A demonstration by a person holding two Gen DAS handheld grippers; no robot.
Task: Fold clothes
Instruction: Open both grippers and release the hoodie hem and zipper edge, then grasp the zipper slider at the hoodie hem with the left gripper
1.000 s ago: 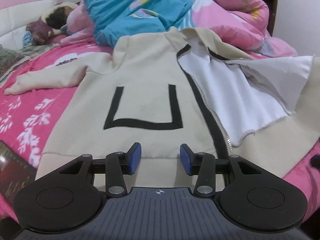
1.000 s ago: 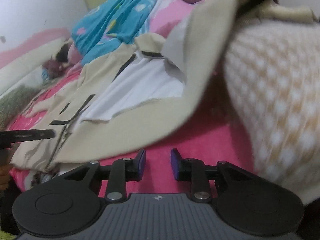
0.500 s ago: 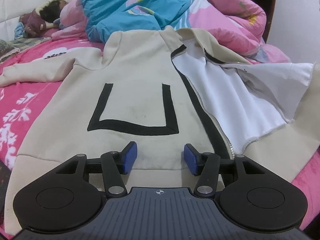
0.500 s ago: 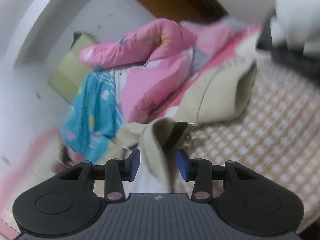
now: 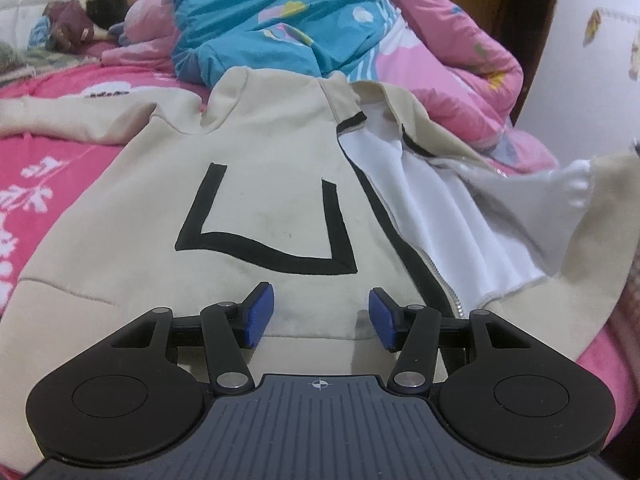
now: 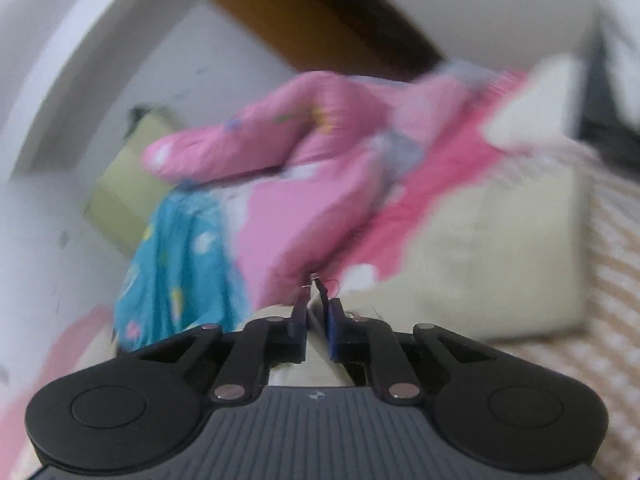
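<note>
Hoodie (image 5: pixel 272 184) spread front-up on pink bed (image 5: pixel 60 184), hem near, hood far against the blue-and-pink quilt (image 5: pixel 280 4). Left front panel flat; right panel flipped open and lifted, white lining (image 5: pixel 440 216) showing, zipper (image 5: pixel 444 284) unjoined. Left sleeve (image 5: pixel 80 120) stretched out flat to the left. No fold lines visible, so unfolded state; fits either opening-out or closing the right panel over, can't tell which. Left gripper (image 5: pixel 321 316) released, pads spread, hovering just over the hem, holding nothing. Right gripper (image 6: pixel 317 320) clenched on a cream fabric edge with dark trim, most likely the hoodie's right panel; view badly blurred. Room: bare bed left of the sleeve; far side blocked by quilt; checkered blanket (image 6: pixel 600 320) crowds the right; near hem close to bed edge.
</note>
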